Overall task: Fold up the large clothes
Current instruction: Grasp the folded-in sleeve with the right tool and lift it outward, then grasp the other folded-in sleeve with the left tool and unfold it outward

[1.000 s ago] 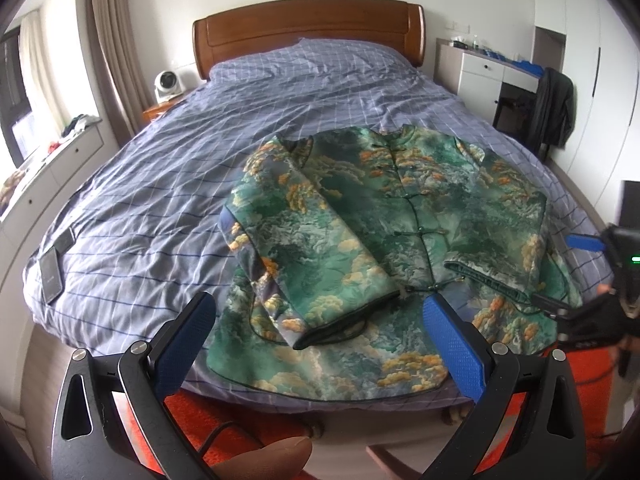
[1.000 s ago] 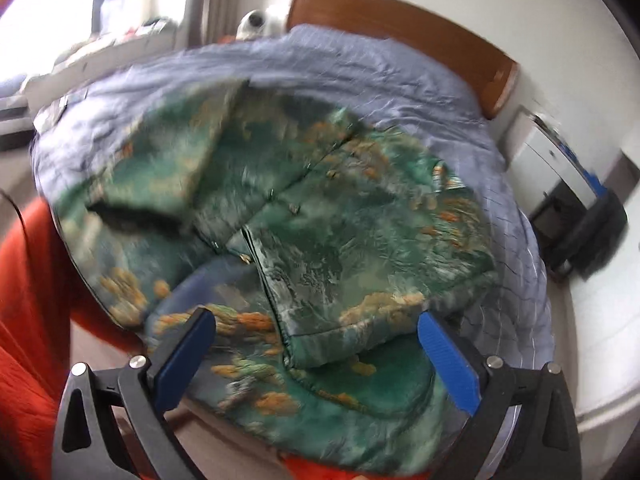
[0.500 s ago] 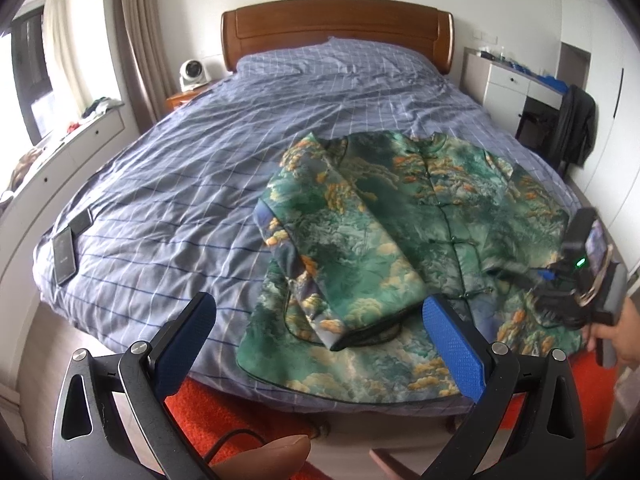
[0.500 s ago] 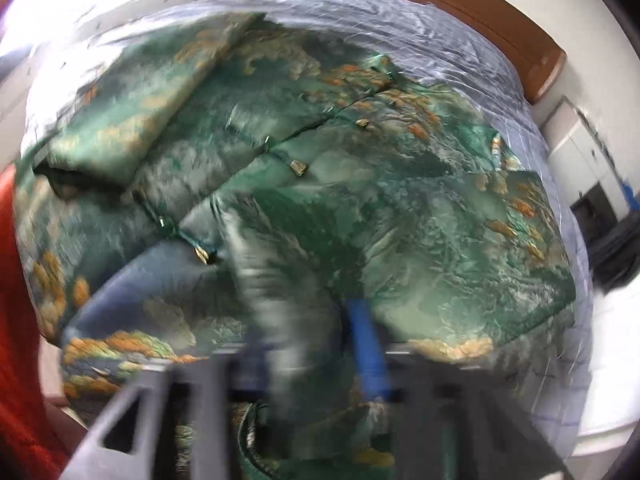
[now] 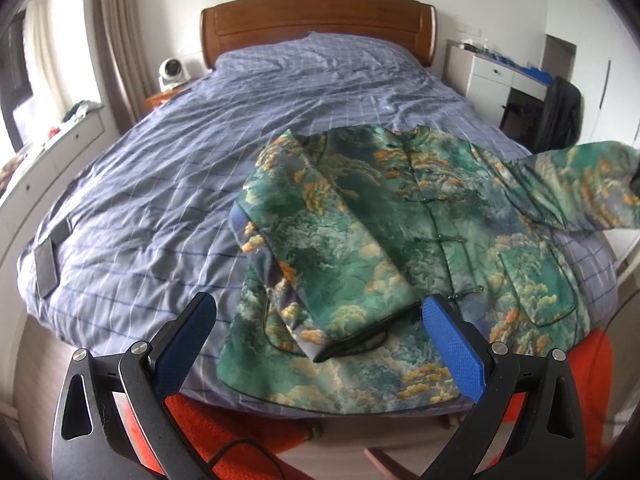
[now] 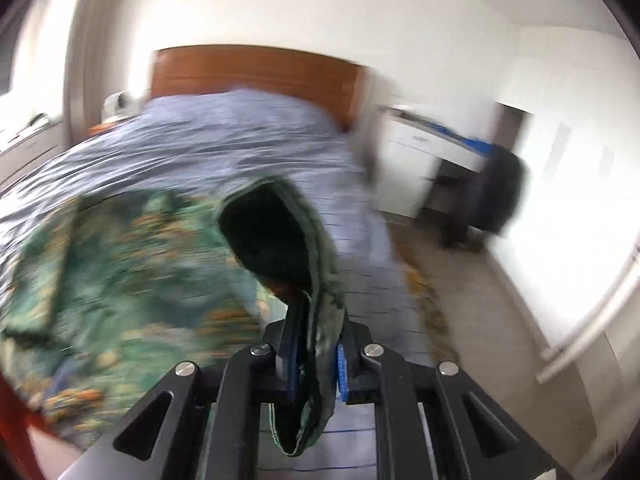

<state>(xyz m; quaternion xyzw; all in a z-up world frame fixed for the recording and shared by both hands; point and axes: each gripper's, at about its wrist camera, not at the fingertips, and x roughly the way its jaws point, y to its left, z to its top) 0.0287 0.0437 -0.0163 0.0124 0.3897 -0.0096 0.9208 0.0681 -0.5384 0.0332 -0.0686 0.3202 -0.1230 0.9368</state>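
The right gripper (image 6: 318,354) has closed on the cuff of the jacket's right sleeve (image 5: 580,188) — that sleeve, folded over the front before, now lifts off toward three o'clock.

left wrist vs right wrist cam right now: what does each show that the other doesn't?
Left wrist only: the whole green jacket flat on the bed, one sleeve folded across it, the other lifted off to the right; left gripper open, holding nothing; dark phone-like item.
Right wrist only: right gripper, jaws shut on the sleeve cuff.
Both: bed, headboard, jacket, white desk.
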